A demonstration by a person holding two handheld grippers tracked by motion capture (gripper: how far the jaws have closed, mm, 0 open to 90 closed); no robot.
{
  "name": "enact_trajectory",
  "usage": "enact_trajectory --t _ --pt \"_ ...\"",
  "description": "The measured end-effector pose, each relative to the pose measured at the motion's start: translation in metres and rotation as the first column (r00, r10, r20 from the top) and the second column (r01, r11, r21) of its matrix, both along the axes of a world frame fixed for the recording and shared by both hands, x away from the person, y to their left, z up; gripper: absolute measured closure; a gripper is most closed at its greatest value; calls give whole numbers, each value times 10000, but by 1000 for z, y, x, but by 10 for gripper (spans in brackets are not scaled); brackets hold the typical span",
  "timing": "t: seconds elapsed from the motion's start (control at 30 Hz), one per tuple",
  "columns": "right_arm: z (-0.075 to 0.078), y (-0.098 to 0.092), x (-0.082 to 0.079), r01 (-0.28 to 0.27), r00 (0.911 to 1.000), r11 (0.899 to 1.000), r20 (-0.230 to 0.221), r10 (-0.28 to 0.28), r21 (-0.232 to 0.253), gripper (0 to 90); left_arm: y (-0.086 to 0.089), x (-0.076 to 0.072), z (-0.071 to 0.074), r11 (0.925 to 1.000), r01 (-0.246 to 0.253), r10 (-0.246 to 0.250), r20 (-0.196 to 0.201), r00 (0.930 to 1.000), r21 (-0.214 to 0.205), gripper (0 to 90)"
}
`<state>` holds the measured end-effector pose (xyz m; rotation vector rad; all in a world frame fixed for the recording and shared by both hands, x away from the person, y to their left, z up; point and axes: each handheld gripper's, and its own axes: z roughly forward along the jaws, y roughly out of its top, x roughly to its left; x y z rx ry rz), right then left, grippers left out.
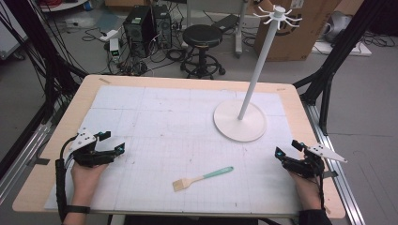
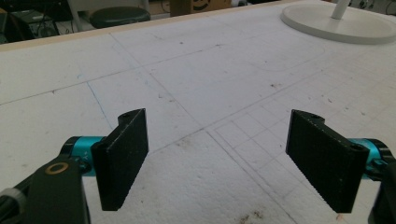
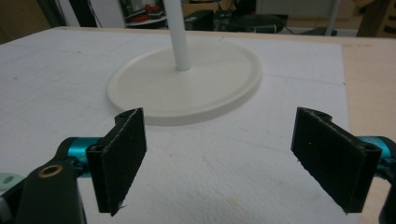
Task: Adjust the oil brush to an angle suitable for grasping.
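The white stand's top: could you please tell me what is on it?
The white stand carries a ring of thin white hook arms at its pole top, all bare. Whether anything small hangs behind the hub is too small to tell.

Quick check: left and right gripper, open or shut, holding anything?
Left gripper: open, holding nothing.
Right gripper: open, holding nothing.

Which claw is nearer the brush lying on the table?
Left claw, slightly: it sits up and left of the brush. The right claw is up and right of it, a little farther off. Both are open.
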<state>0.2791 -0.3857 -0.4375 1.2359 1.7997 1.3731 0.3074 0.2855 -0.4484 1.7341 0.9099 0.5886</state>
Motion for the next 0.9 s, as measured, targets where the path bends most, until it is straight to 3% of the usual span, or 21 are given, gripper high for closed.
enact_trajectory --t 0.07,0.17,0.57,0.9 --pt "-3 5 1 -143 9999 9995 -55 141 -268 178 0 0 0 10000 -9 9 -3 10000 9 215" --pt "-8 6 4 -204 9988 9995 -458 192 -259 179 -1 0 0 10000 -5 5 19 10000 16 215" --pt "-9 5 5 -180 9990 9996 -425 169 -239 179 -1 0 0 10000 7 -7 42 10000 66 213" --pt "-9 3 7 -40 9976 10000 -685 41 15 179 -3 -1 0 9997 64 -67 115 9999 223 212"
